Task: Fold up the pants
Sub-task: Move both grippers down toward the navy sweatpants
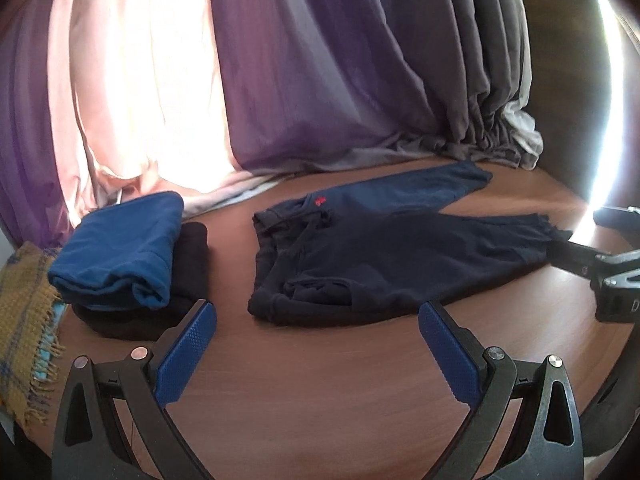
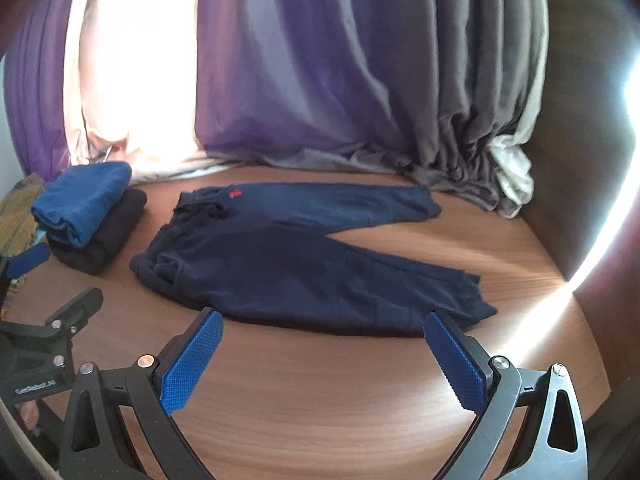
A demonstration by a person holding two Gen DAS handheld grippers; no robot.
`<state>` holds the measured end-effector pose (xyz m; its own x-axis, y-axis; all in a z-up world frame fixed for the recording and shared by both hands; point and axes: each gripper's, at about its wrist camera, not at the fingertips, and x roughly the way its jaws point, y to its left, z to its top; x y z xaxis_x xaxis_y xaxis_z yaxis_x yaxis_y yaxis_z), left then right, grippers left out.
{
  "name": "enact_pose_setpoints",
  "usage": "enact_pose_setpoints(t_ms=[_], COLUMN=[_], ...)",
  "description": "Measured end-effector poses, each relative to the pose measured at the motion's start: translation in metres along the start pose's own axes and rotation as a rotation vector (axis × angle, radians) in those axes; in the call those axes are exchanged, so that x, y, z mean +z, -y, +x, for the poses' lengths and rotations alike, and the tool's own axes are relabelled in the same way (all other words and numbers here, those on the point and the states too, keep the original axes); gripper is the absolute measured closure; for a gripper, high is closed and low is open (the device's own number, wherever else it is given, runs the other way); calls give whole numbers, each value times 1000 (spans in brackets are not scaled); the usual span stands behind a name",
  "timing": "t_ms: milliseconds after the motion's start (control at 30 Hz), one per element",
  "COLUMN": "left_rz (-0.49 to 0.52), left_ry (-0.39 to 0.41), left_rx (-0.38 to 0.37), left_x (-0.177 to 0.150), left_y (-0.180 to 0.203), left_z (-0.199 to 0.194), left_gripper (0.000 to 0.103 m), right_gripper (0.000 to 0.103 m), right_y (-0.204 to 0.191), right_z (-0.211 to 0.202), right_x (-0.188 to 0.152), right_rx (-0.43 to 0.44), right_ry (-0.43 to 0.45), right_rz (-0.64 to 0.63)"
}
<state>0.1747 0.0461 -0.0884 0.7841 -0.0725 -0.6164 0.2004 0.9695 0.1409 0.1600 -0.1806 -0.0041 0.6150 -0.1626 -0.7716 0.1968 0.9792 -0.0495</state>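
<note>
Navy sweatpants (image 2: 296,256) lie unfolded beside folded clothes stack (image 2: 86,216); left gripper (image 1: 318,344), right gripper (image 2: 324,354) gape wide, empty. Risk: single-layer pinch bunches legs.

Bare table (image 2: 320,400) lies open between both grippers and the pants (image 2: 304,276); a folded stack (image 2: 86,220) blocks the left side, just beside the waistband; curtains (image 2: 320,80) wall off the back; right of the cuffs stays free.
</note>
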Motion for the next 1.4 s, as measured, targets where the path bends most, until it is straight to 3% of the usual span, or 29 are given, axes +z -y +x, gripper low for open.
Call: enact_pose_setpoints(t_ms=[300,500,767,933,1167,1400], left_rz=[88,181,338,426,449,332], left_ry=[-80,-121,-140,-112,-92,-83], left_rx=[-5,-11,-3,5,6,-1], left_x=[-9,-18,-24,-24,-16,8], left_y=[1,9,26,36,43,30], left_z=[52,80,105,118,129,133], left_gripper=[5,8,12,12,14,14], right_gripper=[3,12,19,20,20,20], right_y=[7,2,-13,-14,-13,-13], right_z=[65,100,122,130,137,141], right_x=[3,-5,-18,-19,-20,-20], right_rx=[24,61,88,114,124,126], right_ry=[-122,-175,-164,-144,-133,-121], right_rz=[-74,-158,-355,-392,-404,-408])
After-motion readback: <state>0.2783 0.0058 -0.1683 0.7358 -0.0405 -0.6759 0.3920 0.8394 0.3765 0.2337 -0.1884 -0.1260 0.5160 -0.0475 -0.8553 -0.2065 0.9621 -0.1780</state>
